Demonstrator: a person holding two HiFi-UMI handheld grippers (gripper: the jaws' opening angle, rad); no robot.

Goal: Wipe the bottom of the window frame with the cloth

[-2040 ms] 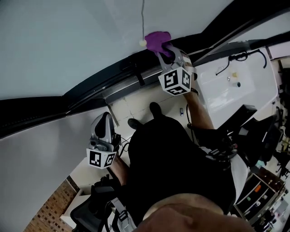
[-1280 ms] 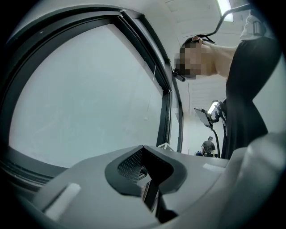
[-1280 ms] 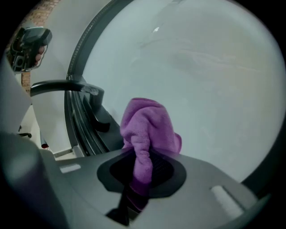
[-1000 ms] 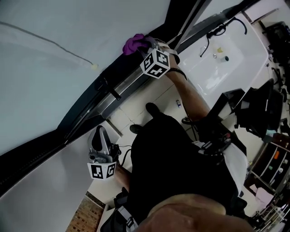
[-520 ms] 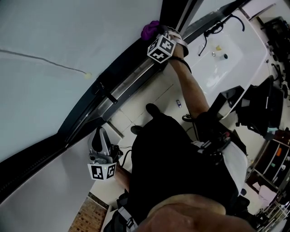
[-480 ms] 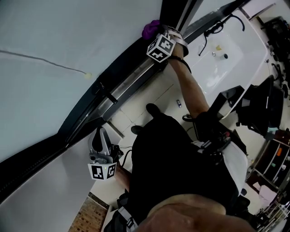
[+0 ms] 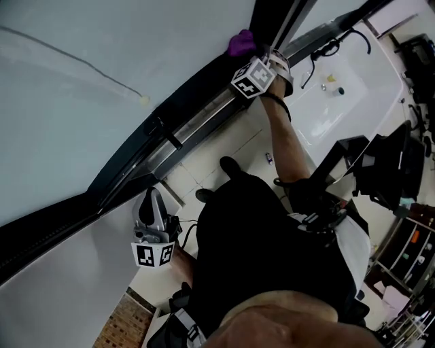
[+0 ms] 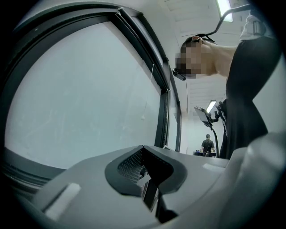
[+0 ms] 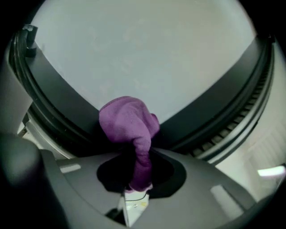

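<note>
In the head view a purple cloth (image 7: 240, 42) presses on the black bottom window frame (image 7: 197, 92), which runs diagonally up to the right. My right gripper (image 7: 249, 56) is shut on it, with its marker cube just below and the arm stretched out. Its own view shows the cloth (image 9: 129, 121) bunched out of the gripper (image 9: 135, 179) against the dark frame (image 9: 62, 105) below the pale glass. Lower left, my left gripper (image 7: 153, 198) hangs by the person's side, away from the frame. In its own view it (image 8: 149, 190) looks shut with nothing in it.
A vertical black mullion (image 7: 275, 17) rises just right of the cloth. A blind cord with a bead (image 7: 144, 100) hangs across the glass. A white counter (image 7: 343, 102) with a cable and small items lies to the right. Dark equipment (image 7: 380, 170) crowds the far right.
My right gripper has slid the cloth along the bottom frame to the right, closer to the vertical mullion. The left gripper has stayed where it was.
</note>
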